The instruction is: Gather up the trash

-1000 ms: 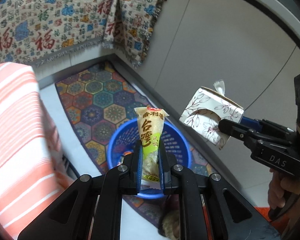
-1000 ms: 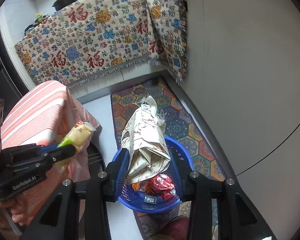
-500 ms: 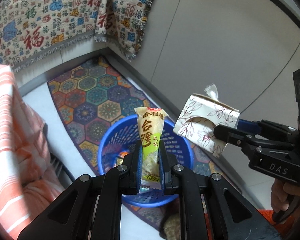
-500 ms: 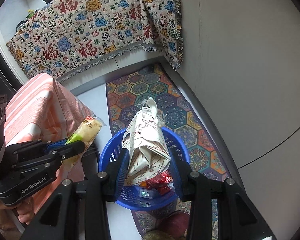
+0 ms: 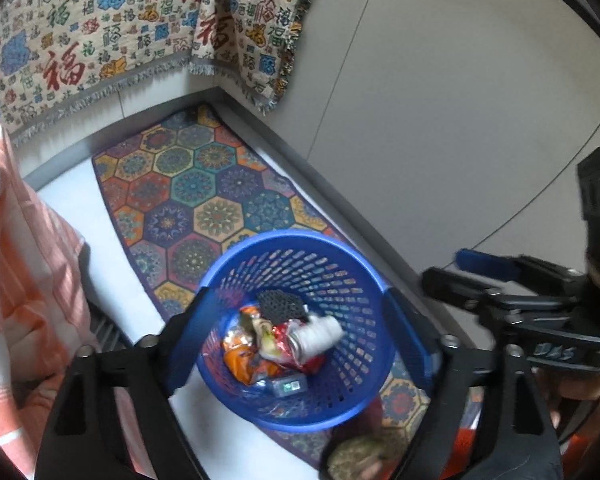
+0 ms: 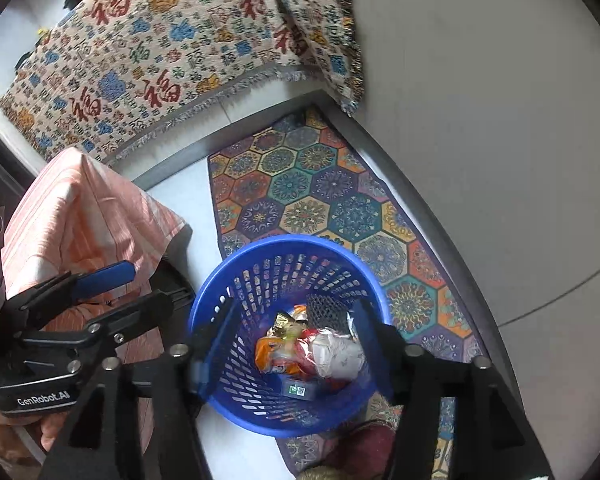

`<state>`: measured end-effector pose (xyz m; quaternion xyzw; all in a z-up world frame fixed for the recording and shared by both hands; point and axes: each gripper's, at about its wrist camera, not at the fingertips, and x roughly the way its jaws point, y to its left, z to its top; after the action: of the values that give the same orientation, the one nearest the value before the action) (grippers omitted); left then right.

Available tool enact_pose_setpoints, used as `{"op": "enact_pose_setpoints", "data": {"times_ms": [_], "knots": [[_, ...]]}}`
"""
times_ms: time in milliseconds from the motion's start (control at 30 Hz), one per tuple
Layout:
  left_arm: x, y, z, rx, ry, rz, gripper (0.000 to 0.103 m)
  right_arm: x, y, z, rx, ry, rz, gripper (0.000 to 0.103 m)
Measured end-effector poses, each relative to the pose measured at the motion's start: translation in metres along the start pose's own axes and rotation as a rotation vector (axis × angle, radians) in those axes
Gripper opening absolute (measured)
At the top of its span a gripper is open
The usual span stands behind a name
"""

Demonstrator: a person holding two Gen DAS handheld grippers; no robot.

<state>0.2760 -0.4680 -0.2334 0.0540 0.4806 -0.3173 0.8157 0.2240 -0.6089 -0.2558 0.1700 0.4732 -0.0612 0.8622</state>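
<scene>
A blue perforated basket [image 5: 284, 240] [image 6: 284, 242] stands on the rug right below both grippers. In it lie crumpled wrappers [image 5: 244, 356] [image 6: 272, 354], the floral tissue box [image 5: 320, 334] [image 6: 336, 354] and the yellow-green snack packet [image 5: 260, 328] [image 6: 286, 326]. My left gripper [image 5: 296, 292] hovers over the basket, its jaws opening wide with nothing between them. My right gripper [image 6: 296, 304] hangs over the same basket, its jaws opening too, and the box lies loose below them. Each gripper shows in the other's view: the right gripper [image 5: 444, 268], the left gripper [image 6: 152, 284].
A hexagon-patterned rug [image 5: 204, 208] runs along the grey wall [image 5: 440, 100]. An orange-striped cloth [image 5: 16, 264] covers something at the left. A patterned cloth with red characters [image 6: 148, 52] hangs at the back. A dark slipper [image 6: 364, 444] sits just in front of the basket.
Both grippers sank toward the basket and opened. The snack packet left the left jaws and the floral tissue box left the right jaws; both now lie in the basket.
</scene>
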Motion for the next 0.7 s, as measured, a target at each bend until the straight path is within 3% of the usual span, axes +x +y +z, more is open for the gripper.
{"op": "enact_pose_setpoints", "data": {"times_ms": [167,300,467,700], "knots": [[-0.029,-0.011,-0.005,-0.010,-0.001,0.007,0.101,-0.040,-0.007,-0.005,0.039,-0.016,-0.074,0.084],[-0.068,-0.030,-0.022,0.037,0.048,0.019,0.103,-0.092,-0.008,-0.026,0.058,-0.035,-0.193,0.087],[-0.115,-0.046,-0.056,0.084,0.014,0.095,0.103,-0.142,0.006,-0.067,0.016,-0.062,-0.293,0.089],[-0.153,-0.052,-0.075,0.083,-0.056,0.237,0.103,-0.172,0.023,-0.114,-0.020,-0.136,-0.293,0.089]]}}
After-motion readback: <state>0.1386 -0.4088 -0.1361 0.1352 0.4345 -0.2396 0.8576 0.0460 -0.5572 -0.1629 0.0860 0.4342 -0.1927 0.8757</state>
